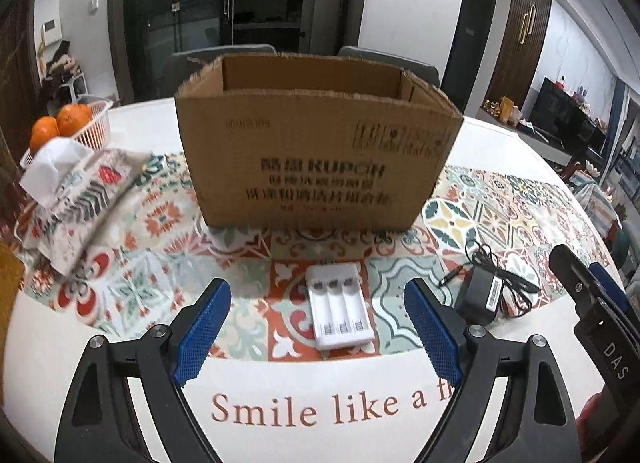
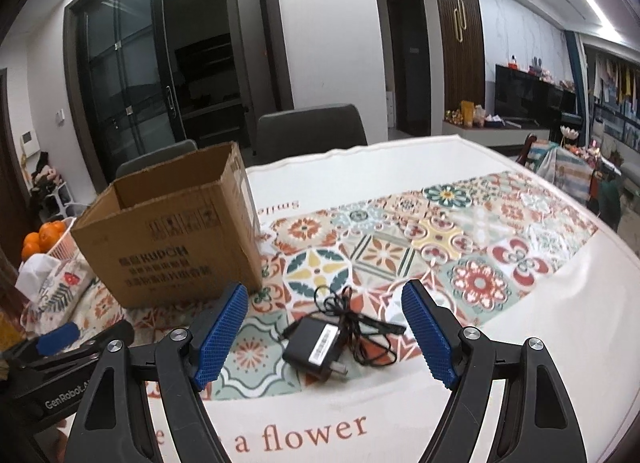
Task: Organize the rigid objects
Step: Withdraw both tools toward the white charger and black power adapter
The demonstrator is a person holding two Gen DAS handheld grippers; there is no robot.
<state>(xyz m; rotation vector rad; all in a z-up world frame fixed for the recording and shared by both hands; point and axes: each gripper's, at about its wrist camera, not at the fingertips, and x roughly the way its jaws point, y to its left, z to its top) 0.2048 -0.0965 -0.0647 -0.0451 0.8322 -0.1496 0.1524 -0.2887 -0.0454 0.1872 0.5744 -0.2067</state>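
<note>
White plastic battery charger (image 1: 341, 309) lay flat near table's front edge, framed between left gripper (image 1: 316, 327) fingers but untouched; jaws wide apart, nothing held. Just right of it, black power adapter (image 2: 314, 347) with tangled cable (image 2: 360, 327), also near front edge, sat between right gripper (image 2: 324, 335) fingers; jaws likewise spread, no contact seen. Cardboard box (image 1: 316, 151) stood open-topped behind both, toward table's middle. Orange basket (image 1: 94, 127) and tissue pack (image 1: 76, 191) off at left edge, irrelevant.

Likely step: grab both, drop into box. Advice: straddle charger across its narrow width, pads low on side walls. For adapter, clamp on body, not cable; expect loose cord to trail and snag box rim, so lift high before crossing.
</note>
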